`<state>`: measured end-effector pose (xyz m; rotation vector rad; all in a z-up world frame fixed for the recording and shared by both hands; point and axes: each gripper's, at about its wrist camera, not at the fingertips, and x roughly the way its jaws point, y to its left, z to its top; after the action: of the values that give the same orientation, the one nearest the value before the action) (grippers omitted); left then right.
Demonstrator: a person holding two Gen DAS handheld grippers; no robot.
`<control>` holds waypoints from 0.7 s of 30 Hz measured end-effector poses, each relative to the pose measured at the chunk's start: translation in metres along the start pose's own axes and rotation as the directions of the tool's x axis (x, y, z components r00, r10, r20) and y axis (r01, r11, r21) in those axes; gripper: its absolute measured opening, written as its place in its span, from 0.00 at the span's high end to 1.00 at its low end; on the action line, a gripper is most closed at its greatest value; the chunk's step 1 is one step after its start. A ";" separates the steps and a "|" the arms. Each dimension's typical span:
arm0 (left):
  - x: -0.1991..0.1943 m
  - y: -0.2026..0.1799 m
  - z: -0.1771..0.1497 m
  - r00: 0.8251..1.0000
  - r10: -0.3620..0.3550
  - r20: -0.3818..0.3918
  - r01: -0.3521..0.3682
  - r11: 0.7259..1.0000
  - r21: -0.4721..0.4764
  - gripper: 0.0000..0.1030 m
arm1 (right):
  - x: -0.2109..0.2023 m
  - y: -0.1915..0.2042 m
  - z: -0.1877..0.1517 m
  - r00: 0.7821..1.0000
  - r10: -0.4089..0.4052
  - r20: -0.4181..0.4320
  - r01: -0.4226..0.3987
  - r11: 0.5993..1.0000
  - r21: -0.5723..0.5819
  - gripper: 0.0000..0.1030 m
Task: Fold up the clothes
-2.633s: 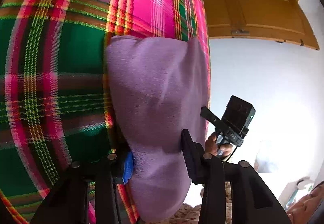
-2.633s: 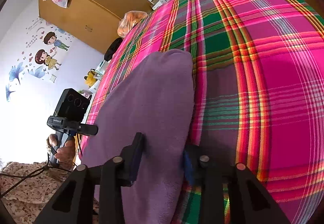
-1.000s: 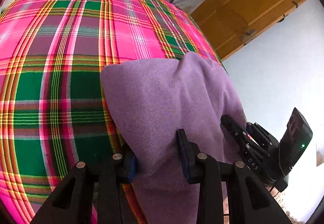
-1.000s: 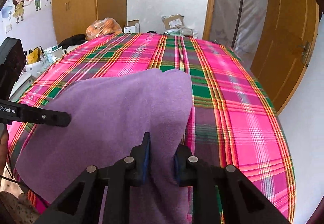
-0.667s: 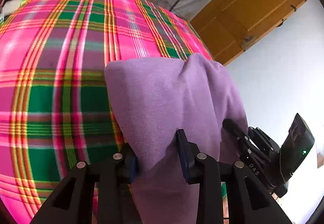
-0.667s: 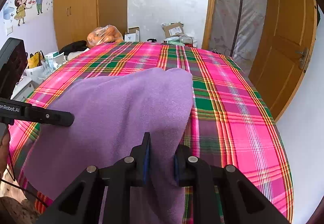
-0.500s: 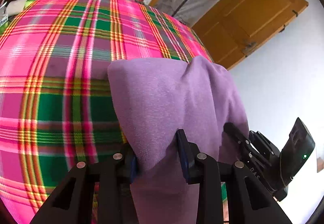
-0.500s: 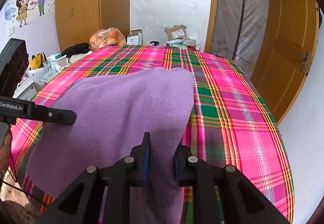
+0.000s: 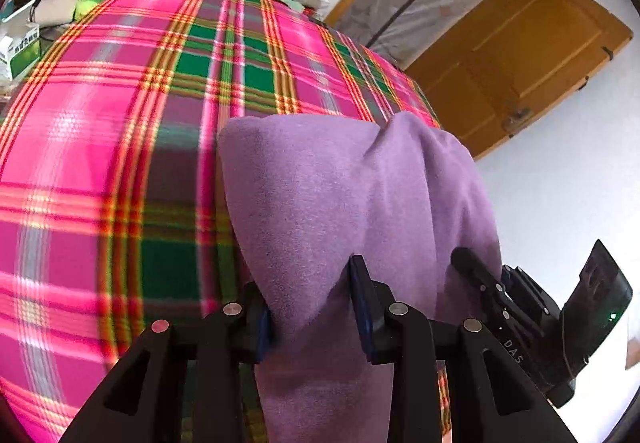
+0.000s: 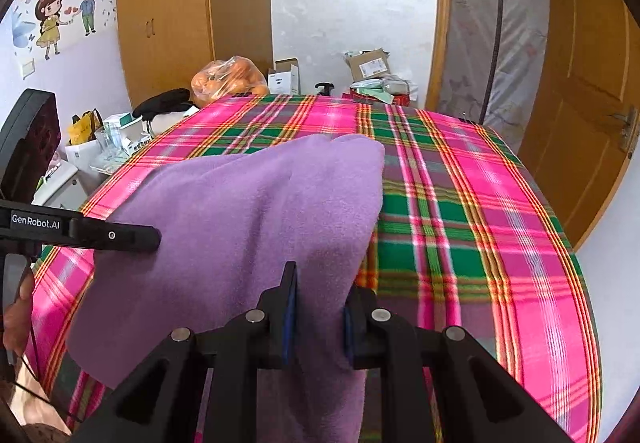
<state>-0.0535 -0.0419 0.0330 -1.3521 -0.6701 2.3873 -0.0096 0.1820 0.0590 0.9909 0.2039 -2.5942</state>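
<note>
Purple fleece cloth (image 9: 340,195) draped over plaid worktop (image 9: 120,163); L claw (image 9: 310,307) & R claw (image 10: 316,307) both clamped on its near edge.

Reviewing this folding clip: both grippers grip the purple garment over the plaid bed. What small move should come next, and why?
Probably carry both grippers forward to lay the held edge down. The left gripper and right gripper each pinch the purple garment, whose far part rests on the plaid cover.

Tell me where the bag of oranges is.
The bag of oranges sits past the plaid bed's far left corner in the right wrist view, before the wooden wardrobe.
</note>
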 end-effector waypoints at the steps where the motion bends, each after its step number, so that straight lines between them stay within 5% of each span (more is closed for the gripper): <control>1: -0.003 0.004 0.002 1.000 0.003 0.003 -0.003 1.000 -0.003 0.67 | 0.003 0.002 0.003 1.000 0.002 0.000 -0.002 1.000 -0.002 0.82; 21: -0.010 0.053 0.065 0.996 0.082 0.029 -0.080 0.995 -0.053 0.67 | 0.073 0.027 0.054 0.997 0.075 -0.011 -0.075 0.997 0.020 0.82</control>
<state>-0.1068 -0.1069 0.0401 -1.3906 -0.7032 2.4754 -0.0829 0.1227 0.0505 1.0016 0.1417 -2.5275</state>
